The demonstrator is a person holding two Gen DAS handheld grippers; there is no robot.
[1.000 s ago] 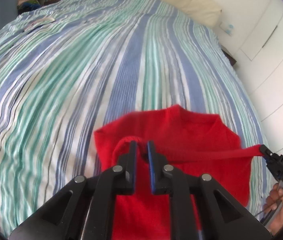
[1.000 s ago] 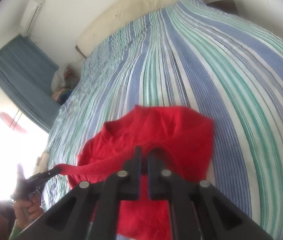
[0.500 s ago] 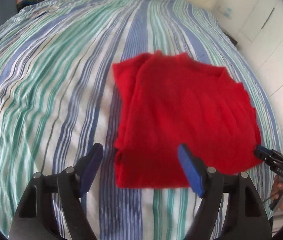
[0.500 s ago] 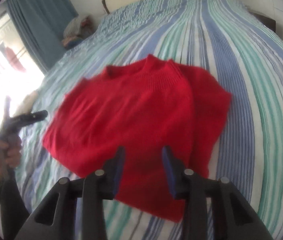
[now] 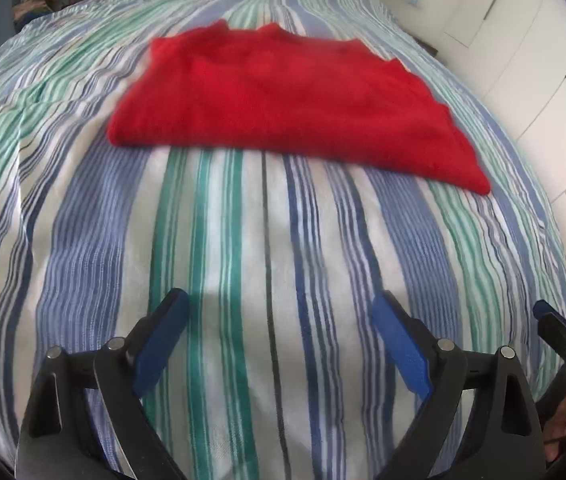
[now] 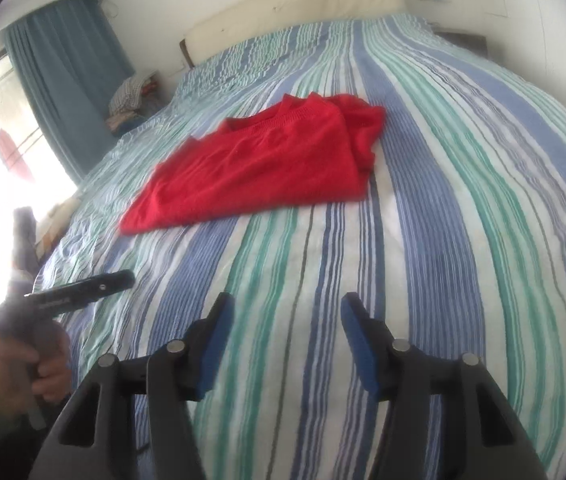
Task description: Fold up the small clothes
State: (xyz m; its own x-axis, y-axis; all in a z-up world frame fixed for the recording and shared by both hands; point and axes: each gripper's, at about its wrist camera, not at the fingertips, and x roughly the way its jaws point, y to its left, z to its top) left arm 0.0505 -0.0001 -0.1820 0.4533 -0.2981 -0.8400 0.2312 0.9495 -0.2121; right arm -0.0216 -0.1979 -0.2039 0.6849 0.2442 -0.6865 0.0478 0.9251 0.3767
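While both claws gape empty — left claw [image 5: 279, 312], right claw [image 6: 285, 310] — folded red knit sweater [image 5: 283, 92] lies flat.

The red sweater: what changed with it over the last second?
Both grippers, left and right, let go of the red sweater and pulled back, jaws now wide open. The sweater dropped flat, folded, onto the striped bedspread, which stayed as it was.

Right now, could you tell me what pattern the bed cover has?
Blue, green and white stripes on the bed cover, clearest in the right wrist view.
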